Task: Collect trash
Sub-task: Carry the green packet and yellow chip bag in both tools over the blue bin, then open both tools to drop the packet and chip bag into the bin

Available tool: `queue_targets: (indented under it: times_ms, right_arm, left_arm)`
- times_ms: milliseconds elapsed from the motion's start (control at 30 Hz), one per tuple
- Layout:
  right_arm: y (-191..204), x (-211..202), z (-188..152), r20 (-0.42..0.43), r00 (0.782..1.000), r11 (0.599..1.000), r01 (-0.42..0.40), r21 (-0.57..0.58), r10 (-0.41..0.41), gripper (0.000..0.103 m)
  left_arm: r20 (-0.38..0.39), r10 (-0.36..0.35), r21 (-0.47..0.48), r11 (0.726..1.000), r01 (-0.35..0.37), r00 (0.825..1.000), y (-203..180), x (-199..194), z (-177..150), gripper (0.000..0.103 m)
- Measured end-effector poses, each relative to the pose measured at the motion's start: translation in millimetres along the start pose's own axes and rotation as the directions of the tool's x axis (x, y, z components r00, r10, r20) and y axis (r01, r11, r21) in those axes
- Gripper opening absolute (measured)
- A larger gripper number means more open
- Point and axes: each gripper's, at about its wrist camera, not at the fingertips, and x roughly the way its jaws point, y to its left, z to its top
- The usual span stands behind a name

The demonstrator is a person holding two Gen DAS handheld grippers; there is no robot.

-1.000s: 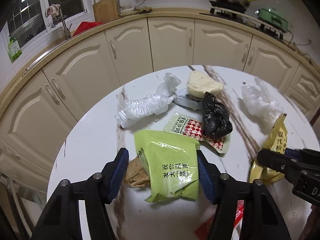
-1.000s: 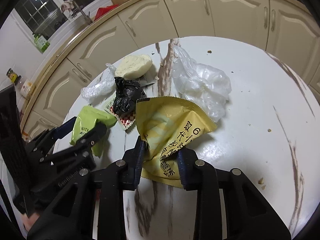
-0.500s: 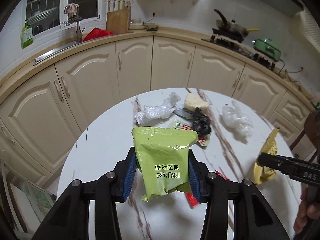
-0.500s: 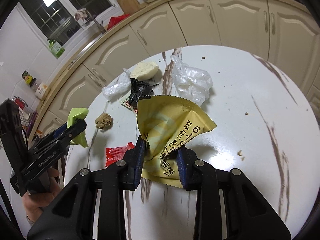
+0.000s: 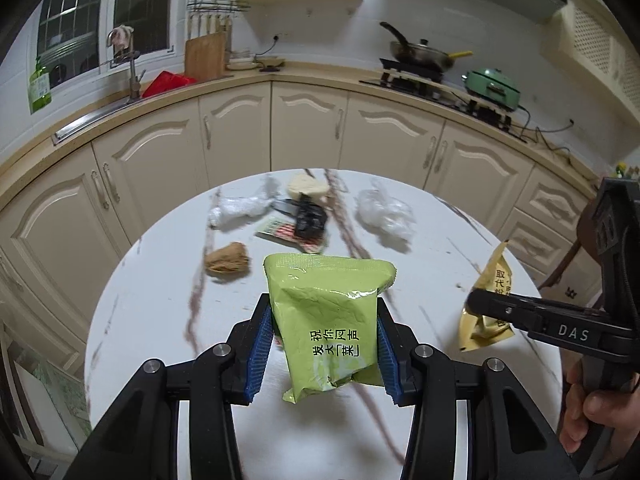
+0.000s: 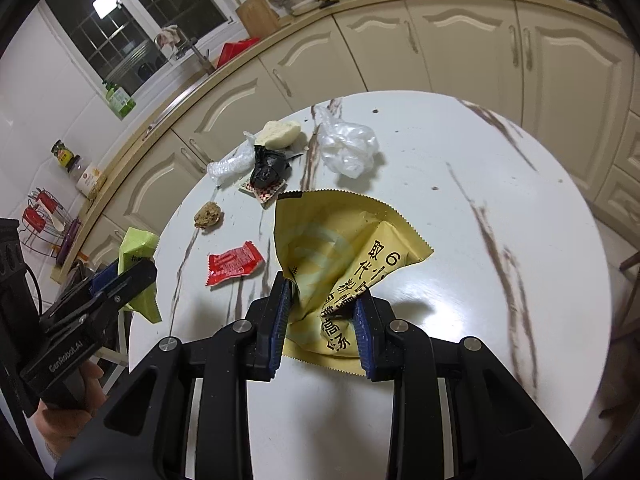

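Between the left tongs (image 5: pixel 322 350) sits a green packet (image 5: pixel 326 316) of crinkled, glossy foil-like plastic. The right tongs (image 6: pixel 322 326) pinch a yellow wrapper (image 6: pixel 340 256), matt with a saw-toothed edge. Beyond them the table (image 6: pixel 460 208) looks like polished, veined white marble.

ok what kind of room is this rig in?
A home kitchen, most likely: a curved run of cream cabinets, a sink tap under the window, and a frying pan on a gas hob. The trash lies on a round marble-look table.

crumpled bag (image 6: pixel 269 169) on wrapper (image 6: pixel 267 192) (mid-table (image 6: pixel 460 200))
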Motion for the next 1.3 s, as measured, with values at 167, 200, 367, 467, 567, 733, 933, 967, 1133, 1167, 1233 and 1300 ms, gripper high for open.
queue_targets:
  times_ms: [167, 200, 367, 467, 567, 733, 933, 967, 1133, 1167, 1233, 1300]
  right_arm:
    - [-29, -38, -11, 0.051, 0.999, 1.0, 0.011, 0.019, -0.012, 0.028]
    - [-38, -50, -15, 0.066, 0.998, 0.999, 0.017, 0.028, -0.019, 0.028]
    - [-101, -112, -38, 0.133, 0.987, 0.992, 0.076, 0.104, -0.09, 0.028]
    - [-144, -145, -56, 0.155, 0.975, 0.977, 0.132, 0.17, -0.158, 0.028]
    - [-196, -174, -79, 0.152, 0.96, 0.945, 0.189, 0.267, -0.235, 0.028]
    - [-281, -194, -117, 0.082, 0.939, 0.867, 0.272, 0.417, -0.334, 0.028]
    - [-363, -180, -156, -0.023, 0.93, 0.782, 0.322, 0.534, -0.367, 0.028]
    - [-371, -176, -162, -0.037, 0.93, 0.771, 0.325, 0.548, -0.365, 0.028]
    - [-417, -151, -185, -0.115, 0.93, 0.717, 0.345, 0.605, -0.35, 0.028]
    - [-424, -146, -189, -0.126, 0.93, 0.71, 0.347, 0.612, -0.346, 0.028]
    - [-438, -136, -195, -0.149, 0.931, 0.698, 0.349, 0.625, -0.332, 0.028]
    - [-450, -126, -200, -0.172, 0.933, 0.69, 0.352, 0.632, -0.317, 0.028]
  left_arm:
    - [0.012, -0.047, 0.055, 0.997, 0.046, 0.999, -62, -12, 1, 0.043]
    - [0.011, -0.065, 0.066, 0.996, 0.064, 0.998, -75, -11, 2, 0.043]
    - [-0.015, -0.185, 0.164, 0.969, 0.185, 0.983, -161, -6, 3, 0.043]
    - [-0.055, -0.255, 0.215, 0.941, 0.261, 0.965, -212, 6, 2, 0.043]
    - [-0.129, -0.326, 0.265, 0.898, 0.35, 0.936, -268, 23, -5, 0.043]
    - [-0.31, -0.382, 0.315, 0.823, 0.473, 0.871, -353, 69, -33, 0.043]
    - [-0.459, -0.296, 0.376, 0.79, 0.485, 0.838, -415, 135, -81, 0.043]
    - [-0.486, -0.285, 0.376, 0.786, 0.491, 0.827, -422, 147, -89, 0.043]
    - [-0.611, -0.229, 0.34, 0.788, 0.513, 0.758, -453, 204, -115, 0.043]
    - [-0.626, -0.215, 0.34, 0.79, 0.51, 0.749, -458, 214, -118, 0.043]
    - [-0.653, -0.189, 0.335, 0.797, 0.503, 0.734, -467, 233, -123, 0.045]
    - [-0.67, -0.142, 0.349, 0.806, 0.478, 0.729, -475, 248, -130, 0.048]
